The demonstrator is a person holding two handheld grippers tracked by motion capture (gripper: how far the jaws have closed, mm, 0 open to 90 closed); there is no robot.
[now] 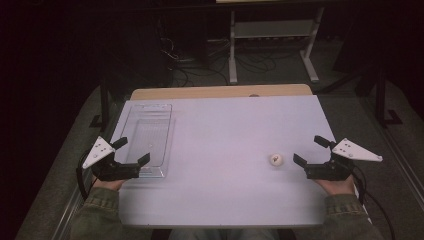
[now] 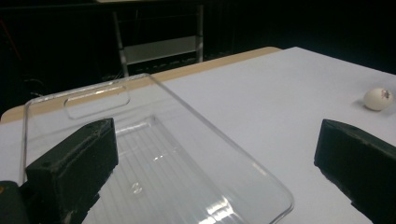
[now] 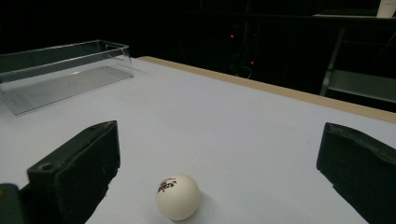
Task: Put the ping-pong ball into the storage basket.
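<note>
Ball (image 1: 275,159) outside clear tray (image 1: 131,118)

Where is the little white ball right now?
In the high view the ball lies on the white table, toward its right side, just in front of the open right gripper and far from the clear tray.

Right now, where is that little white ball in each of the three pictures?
High view: the ball lies right of centre, just left of the right gripper.
Left gripper view: far right, on the table.
Right gripper view: bottom centre, between the jaws.
Shared landmark: the clear tray.
</note>
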